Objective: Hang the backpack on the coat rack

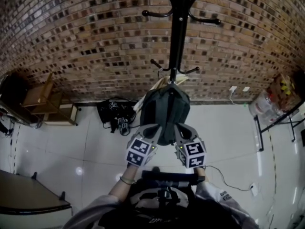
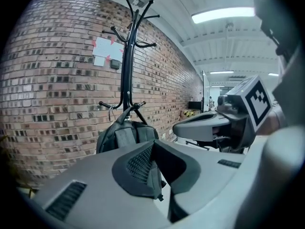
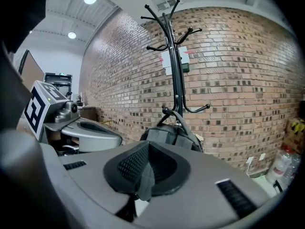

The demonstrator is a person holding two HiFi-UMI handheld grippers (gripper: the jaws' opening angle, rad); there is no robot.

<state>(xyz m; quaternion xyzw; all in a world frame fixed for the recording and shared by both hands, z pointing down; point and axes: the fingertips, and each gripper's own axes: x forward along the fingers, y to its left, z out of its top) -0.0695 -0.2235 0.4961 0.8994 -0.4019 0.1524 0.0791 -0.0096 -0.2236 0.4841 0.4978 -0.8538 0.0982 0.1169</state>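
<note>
A dark grey backpack (image 1: 164,111) hangs by its top loop from a low hook of the black coat rack (image 1: 178,32), which stands against the brick wall. My left gripper (image 1: 155,133) and right gripper (image 1: 178,133) are side by side just in front of the pack's lower half, both shut with nothing between the pads. In the left gripper view the backpack (image 2: 126,135) hangs a short way ahead of my left gripper (image 2: 155,171), apart from it, under the rack (image 2: 127,56). The right gripper view shows the backpack (image 3: 174,137) likewise beyond my right gripper (image 3: 145,168).
A black bag (image 1: 114,111) with cables lies on the floor left of the rack's foot. A wooden chair (image 1: 45,101) stands further left, a dark table corner (image 1: 24,194) at bottom left. A metal shelf (image 1: 276,113) with bottles is at the right; a cable (image 1: 228,180) crosses the floor.
</note>
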